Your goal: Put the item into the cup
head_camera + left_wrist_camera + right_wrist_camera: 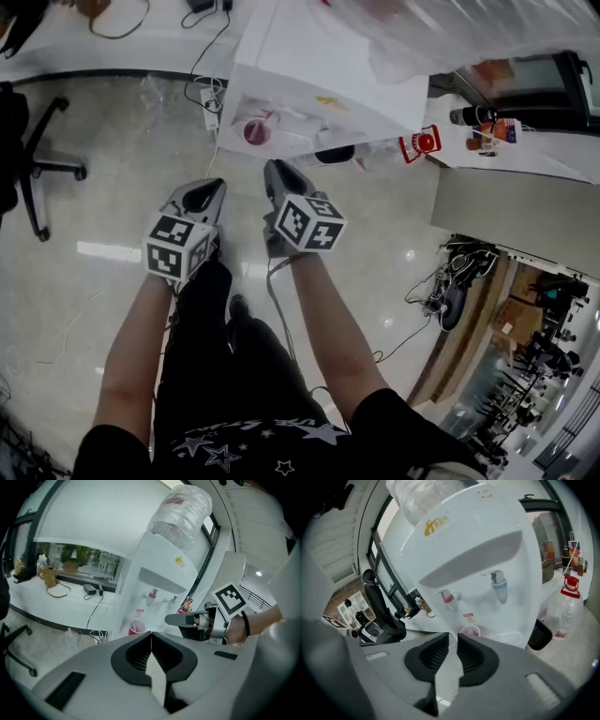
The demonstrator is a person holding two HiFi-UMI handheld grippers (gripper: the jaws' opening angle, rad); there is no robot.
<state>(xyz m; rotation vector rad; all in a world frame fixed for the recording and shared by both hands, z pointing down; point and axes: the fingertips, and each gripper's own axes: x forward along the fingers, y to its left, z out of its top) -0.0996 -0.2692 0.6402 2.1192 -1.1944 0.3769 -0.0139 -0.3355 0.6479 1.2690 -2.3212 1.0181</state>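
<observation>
One red cup (pixel 255 132) on the dispenser (pixel 323 66) — yellow logo (pixel 437 523) unreadable.

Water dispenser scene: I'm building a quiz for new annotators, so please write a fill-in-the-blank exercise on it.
1. The cup standing in the water dispenser is ____ in colour.
2. The left gripper has its jaws shut on ____.
3. The right gripper shows a narrow ____ between its jaws.
Missing words: red; nothing; gap.
</observation>
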